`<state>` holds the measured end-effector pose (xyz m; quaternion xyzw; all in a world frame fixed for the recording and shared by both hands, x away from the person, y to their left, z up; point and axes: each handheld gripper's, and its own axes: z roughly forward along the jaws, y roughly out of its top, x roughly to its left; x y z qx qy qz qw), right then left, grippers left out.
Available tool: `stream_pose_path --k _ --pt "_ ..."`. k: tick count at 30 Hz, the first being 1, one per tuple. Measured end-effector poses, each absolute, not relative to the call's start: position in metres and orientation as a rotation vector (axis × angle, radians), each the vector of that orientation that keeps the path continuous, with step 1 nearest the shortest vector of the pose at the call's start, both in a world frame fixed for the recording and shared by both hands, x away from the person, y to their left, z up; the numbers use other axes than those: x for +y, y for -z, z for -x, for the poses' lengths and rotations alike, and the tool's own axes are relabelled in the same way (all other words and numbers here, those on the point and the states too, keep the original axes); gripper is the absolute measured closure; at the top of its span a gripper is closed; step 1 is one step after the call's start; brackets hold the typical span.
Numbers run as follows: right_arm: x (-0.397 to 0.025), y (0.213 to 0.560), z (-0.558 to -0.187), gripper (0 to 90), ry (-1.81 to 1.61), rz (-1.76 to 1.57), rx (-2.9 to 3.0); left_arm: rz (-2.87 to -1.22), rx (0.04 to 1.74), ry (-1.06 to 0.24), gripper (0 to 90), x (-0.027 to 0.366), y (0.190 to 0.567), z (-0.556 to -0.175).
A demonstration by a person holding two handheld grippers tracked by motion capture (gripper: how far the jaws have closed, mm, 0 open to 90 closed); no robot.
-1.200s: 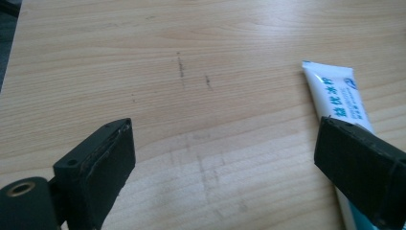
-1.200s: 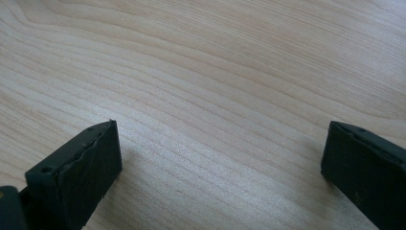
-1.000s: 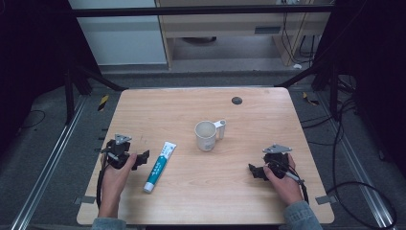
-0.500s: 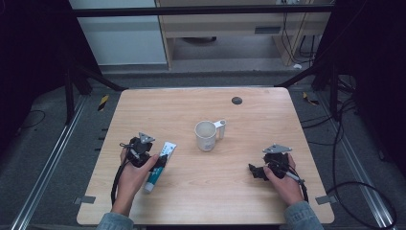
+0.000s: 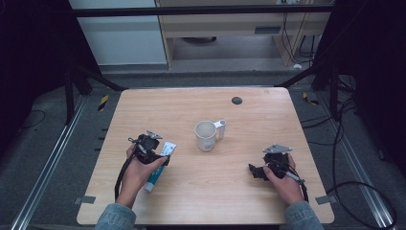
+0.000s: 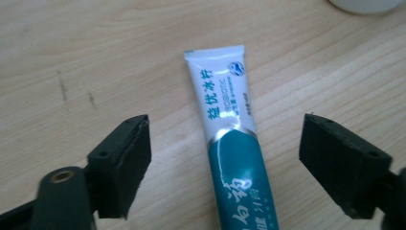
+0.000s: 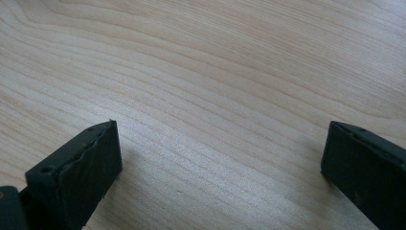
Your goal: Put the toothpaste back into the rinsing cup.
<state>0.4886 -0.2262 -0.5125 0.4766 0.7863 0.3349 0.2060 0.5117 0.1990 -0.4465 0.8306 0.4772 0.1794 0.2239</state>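
Wood-grain table, light pine look, w/ three loose things on it by my count: one toothpaste tube, one white mug, one small dark round thing up near the far edge at approx 12 o'clock from the mug. Can't tell what that dark thing is, too small in the high view.

My left gripper sits over the tube, which lies flat on the table at about 8 o'clock from the mug, near it but not touching. In the left gripper view the tube runs up between my two black jaws, white crimped end pointing to 12 o'clock, teal part toward me. Left gripper is wide apart, one jaw either side of the tube w/ bare wood showing in both gaps, so it has hold of nothing.

My right gripper is at approx 4 o'clock from the mug, well apart from it, low over bare table. In the right gripper view my right gripper is spread wide too, nothing between the jaws but table.

Mug stands upright, handle turned to approx 2 o'clock. Two hands, two grippers, one per hand.
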Motion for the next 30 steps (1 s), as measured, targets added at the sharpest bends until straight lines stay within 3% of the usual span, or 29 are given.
stream_pose_path --k 9,27,30 --pt "-0.226 0.513 -0.489 0.4 -0.933 -1.328 2.191 -2.357 1.382 -0.398 31.8 0.197 0.463 -0.527" --pt "-0.226 0.513 -0.489 0.4 -0.933 -1.328 2.191 -2.365 1.406 -0.340 44.9 0.194 0.471 -0.534" --pt "-0.226 0.513 -0.489 0.4 -0.933 -1.328 2.191 -2.360 1.408 -0.326 50.6 0.194 0.472 -0.534"
